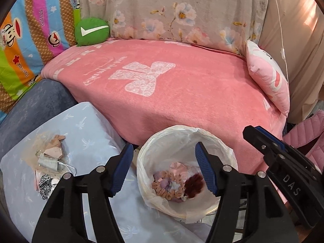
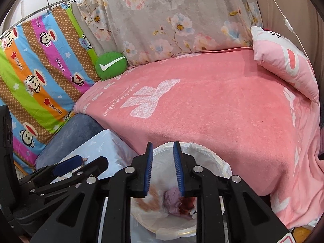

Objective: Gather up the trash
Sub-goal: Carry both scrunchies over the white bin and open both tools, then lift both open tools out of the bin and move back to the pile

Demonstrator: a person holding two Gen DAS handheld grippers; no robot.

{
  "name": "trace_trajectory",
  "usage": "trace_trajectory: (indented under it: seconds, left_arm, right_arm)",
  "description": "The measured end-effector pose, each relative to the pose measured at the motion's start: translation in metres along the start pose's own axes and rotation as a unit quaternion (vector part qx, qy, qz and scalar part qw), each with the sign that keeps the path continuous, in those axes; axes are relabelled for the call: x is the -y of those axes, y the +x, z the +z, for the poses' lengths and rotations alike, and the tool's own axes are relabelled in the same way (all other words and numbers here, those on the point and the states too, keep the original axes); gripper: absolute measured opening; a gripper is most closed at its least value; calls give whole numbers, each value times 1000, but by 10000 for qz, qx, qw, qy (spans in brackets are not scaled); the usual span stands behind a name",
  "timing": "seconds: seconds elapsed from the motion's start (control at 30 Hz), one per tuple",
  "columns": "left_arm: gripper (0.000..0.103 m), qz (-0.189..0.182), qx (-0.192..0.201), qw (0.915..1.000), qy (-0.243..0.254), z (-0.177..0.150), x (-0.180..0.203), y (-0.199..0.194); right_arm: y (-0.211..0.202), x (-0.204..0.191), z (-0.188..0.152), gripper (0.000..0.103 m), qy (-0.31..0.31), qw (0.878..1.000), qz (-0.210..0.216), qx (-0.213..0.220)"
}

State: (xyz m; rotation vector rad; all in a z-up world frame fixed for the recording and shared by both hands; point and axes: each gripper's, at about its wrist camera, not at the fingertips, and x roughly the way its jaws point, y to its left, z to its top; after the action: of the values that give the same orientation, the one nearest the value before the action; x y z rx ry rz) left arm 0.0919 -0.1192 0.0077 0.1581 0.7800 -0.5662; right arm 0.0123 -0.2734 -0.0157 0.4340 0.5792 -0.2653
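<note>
A white lined trash bin [image 1: 224, 154] stands in front of the pink sofa seat, with crumpled pink, purple and dark red scraps [image 1: 176, 184] inside. My left gripper [image 1: 164, 168] is open and empty, just above the bin's left rim. A pile of trash [image 1: 48, 160], with crumpled paper and a leopard-print scrap, lies on the light blue cloth [image 1: 87, 133] to its left. My right gripper [image 2: 163, 168] hangs over the bin [image 2: 214, 162], jaws a little apart with nothing between them. The right gripper also shows in the left wrist view [image 1: 261, 137].
A pink blanket [image 1: 182, 93] covers the sofa seat. A green check-mark cushion [image 1: 92, 31] sits at the back left and a pink pillow [image 1: 267, 77] at the right. A striped cartoon cloth [image 1: 30, 40] hangs to the left. A white cord [image 1: 281, 50] hangs at the right.
</note>
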Motion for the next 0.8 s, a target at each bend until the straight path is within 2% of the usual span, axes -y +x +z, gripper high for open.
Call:
trace_trajectory:
  seconds: [0.3, 0.8]
  left_arm:
    - [61, 133, -21, 9998, -137, -5, -14, -1]
    - [61, 233, -2, 9988, -427, -14, -41, -7]
  right_arm:
    - [4, -10, -5, 28, -90, 9999, 92, -108]
    - [11, -34, -11, 29, -326, 9990, 191, -255]
